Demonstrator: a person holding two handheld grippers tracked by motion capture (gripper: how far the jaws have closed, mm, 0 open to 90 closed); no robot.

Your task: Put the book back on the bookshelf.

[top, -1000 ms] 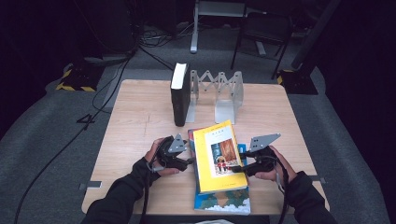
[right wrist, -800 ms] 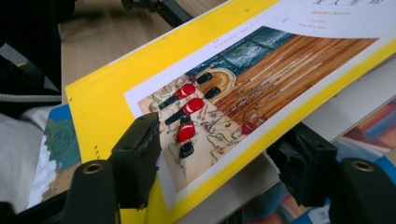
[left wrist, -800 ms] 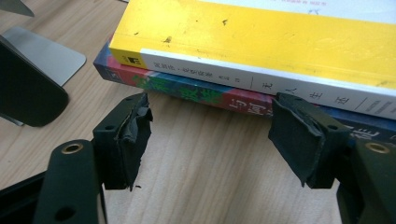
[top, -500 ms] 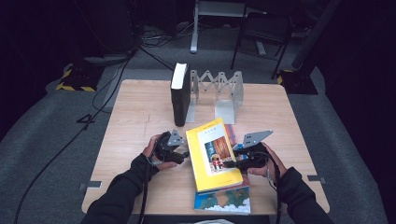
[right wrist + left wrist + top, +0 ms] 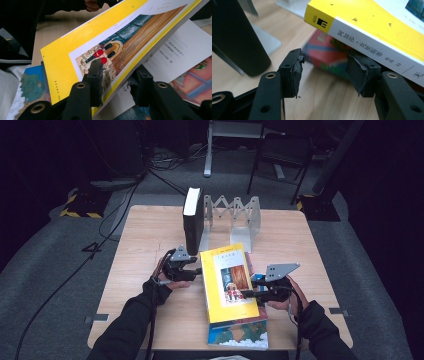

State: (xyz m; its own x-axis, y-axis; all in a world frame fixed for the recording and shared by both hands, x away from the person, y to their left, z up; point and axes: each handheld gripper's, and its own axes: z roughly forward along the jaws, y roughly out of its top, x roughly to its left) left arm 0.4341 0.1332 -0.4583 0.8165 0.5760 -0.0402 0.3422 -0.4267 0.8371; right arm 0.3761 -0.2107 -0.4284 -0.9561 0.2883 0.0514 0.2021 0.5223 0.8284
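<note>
Yellow covers the book (image 5: 229, 281) that lies tilted on a small stack at the near middle of the table (image 5: 150, 232), above a blue picture book (image 5: 239, 334) and a red book (image 5: 325, 56). The right gripper (image 5: 250, 293) has just been closing: one jaw lies on the yellow cover and the other sits under its open edge, so the jaws straddle the cover; whether the pads already press on it I cannot tell. The left gripper (image 5: 199, 269) meets the book's spine side; its jaws have just been closing too, they stand apart, and one pad (image 5: 359, 72) sits under the spine. Farther back a black book (image 5: 193, 217) stands upright beside a metal rack (image 5: 235, 217).
</note>
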